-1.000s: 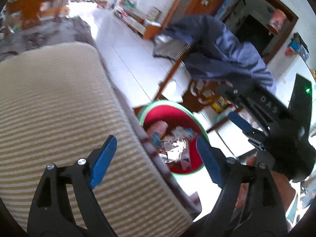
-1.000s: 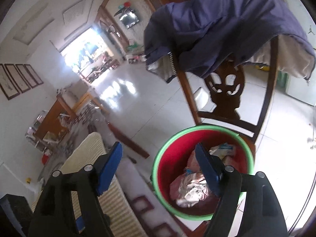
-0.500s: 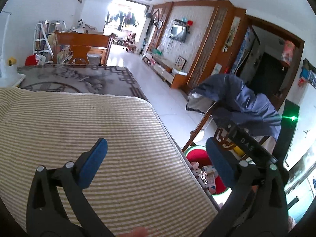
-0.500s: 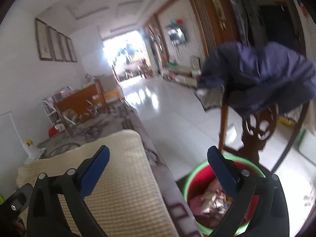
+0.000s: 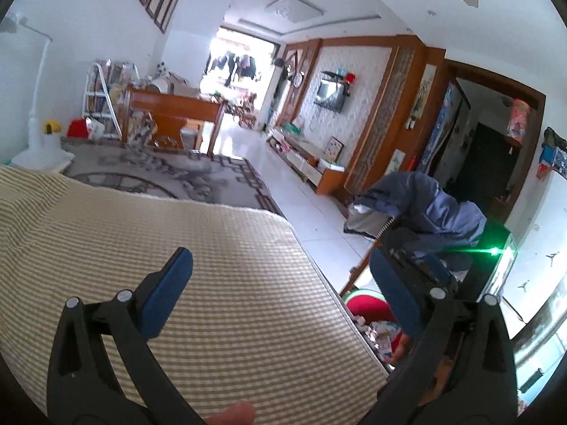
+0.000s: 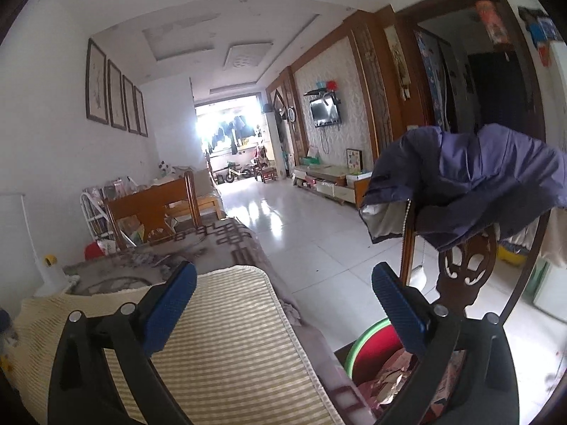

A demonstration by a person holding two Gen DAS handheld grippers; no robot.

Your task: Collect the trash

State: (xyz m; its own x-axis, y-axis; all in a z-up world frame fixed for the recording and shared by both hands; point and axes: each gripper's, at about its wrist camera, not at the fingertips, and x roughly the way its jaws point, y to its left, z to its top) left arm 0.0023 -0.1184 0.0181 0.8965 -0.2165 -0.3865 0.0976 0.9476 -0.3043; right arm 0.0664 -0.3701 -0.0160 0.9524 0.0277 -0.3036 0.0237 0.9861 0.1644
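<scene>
- My left gripper [image 5: 280, 294] has its blue-padded fingers [image 5: 166, 294] spread wide with nothing between them; it hangs over the cream-and-tan striped woven mat [image 5: 177, 248] that covers the near part of the surface.
- My right gripper [image 6: 283, 308] is likewise released, its fingers [image 6: 170, 308] wide apart and empty, above the right edge of the same striped mat [image 6: 219, 336].
- The round red plastic basin with a green rim [image 6: 368, 347] sits on the floor at the near right, just beside the edge of the mat-covered surface and in front of the chair.
- The collected trash, crumpled wrappers and foil [image 6: 389, 382], lies inside that basin; from the left wrist view I see the basin [image 5: 365, 306] and the scraps [image 5: 379, 333] partly behind my right finger.
- A dark carved wooden chair [image 6: 464, 269] stands right of the basin, with a blue-purple jacket [image 6: 478, 177] draped over its back.
- Beyond the mat, a grey patterned cloth [image 5: 159, 177] covers the far part of the surface.
- A white tiled floor [image 6: 301, 241] runs toward a bright doorway at the far end; a low TV cabinet [image 6: 326, 180] stands along the right wall.
- A fingertip [image 5: 230, 414] shows at the bottom edge of the left wrist view.
</scene>
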